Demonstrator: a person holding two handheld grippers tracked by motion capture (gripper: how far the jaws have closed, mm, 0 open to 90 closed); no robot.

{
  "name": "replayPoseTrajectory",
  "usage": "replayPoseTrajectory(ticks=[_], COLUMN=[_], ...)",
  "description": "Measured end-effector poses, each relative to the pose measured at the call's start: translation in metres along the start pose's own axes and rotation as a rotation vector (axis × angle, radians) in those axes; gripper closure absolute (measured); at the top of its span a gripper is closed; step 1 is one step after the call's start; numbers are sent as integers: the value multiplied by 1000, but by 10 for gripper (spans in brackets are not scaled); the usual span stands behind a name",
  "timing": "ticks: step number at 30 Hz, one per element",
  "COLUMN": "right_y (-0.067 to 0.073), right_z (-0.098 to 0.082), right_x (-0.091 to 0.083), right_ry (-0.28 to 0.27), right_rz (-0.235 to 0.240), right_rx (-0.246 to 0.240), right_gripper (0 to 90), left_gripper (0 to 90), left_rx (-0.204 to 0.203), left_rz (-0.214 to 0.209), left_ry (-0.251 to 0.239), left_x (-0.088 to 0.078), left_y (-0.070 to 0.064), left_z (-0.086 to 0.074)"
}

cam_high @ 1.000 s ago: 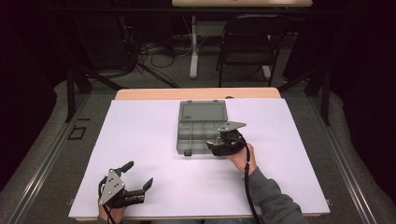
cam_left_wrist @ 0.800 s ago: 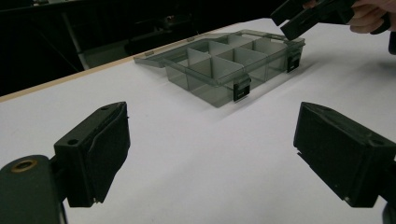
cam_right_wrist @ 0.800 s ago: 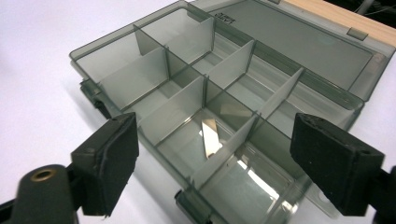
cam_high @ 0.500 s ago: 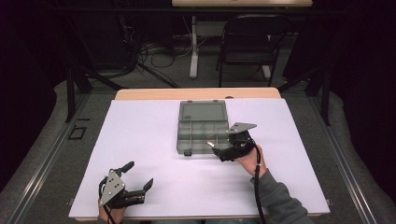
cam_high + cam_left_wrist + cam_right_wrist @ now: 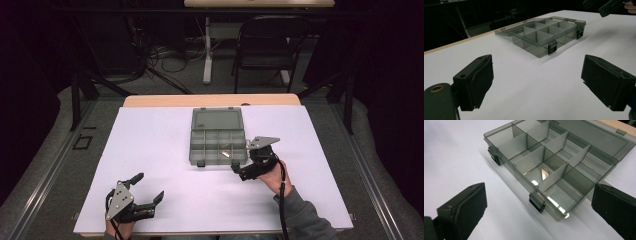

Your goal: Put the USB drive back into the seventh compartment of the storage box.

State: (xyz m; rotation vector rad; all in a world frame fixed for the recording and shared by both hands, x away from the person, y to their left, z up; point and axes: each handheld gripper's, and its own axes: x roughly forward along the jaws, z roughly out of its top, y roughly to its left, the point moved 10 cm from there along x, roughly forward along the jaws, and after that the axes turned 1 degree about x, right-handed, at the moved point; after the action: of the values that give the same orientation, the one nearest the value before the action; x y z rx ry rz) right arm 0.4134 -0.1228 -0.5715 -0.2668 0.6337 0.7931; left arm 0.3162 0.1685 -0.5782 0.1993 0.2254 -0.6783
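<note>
High view: right tool, jaws spread and empty, hovers just beside the near right corner of the open smoky compartment box. Left tool, spread too, sits well apart on the white desk.

Open divider box mid-table, bare sheet around

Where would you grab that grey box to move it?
Probably by the box's front wall, between the two black latches, coming from the person's side. That thin upright rim fits between open jaws, and the lid lies flat behind, blocking the far edge.
</note>
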Motion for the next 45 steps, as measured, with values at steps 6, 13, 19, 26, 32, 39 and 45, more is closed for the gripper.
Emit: replayPoseTrajectory(ticks=[6, 13, 19, 26, 32, 39, 45], right_y=[-1, 2, 2, 2, 1, 1, 0], right_z=[-5, -10, -19, -29, -38, -48, -58], right_x=[-10, -23, -31, -41, -47, -53, -61], right_ry=[-14, -33, -39, -39, -41, -43, -57], right_rz=[-9, -9, -17, -22, -21, -31, -41], right_rx=[-3, 1, 2, 9, 12, 14, 19], right_gripper=[0, 0, 0, 0, 0, 0, 0], left_gripper=[110, 110, 110, 110, 110, 111, 110], left_rx=[1, -1, 3, 5, 5, 1, 0], left_rz=[-1, -2, -2, -5, -8, -9, -8], left_ry=[3, 4, 7, 7, 8, 10, 12], left_x=[1, 1, 2, 3, 3, 4, 4], left_y=[-1, -1, -1, -1, -2, -2, -2], left_z=[0, 0, 0, -1, -1, -1, -2])
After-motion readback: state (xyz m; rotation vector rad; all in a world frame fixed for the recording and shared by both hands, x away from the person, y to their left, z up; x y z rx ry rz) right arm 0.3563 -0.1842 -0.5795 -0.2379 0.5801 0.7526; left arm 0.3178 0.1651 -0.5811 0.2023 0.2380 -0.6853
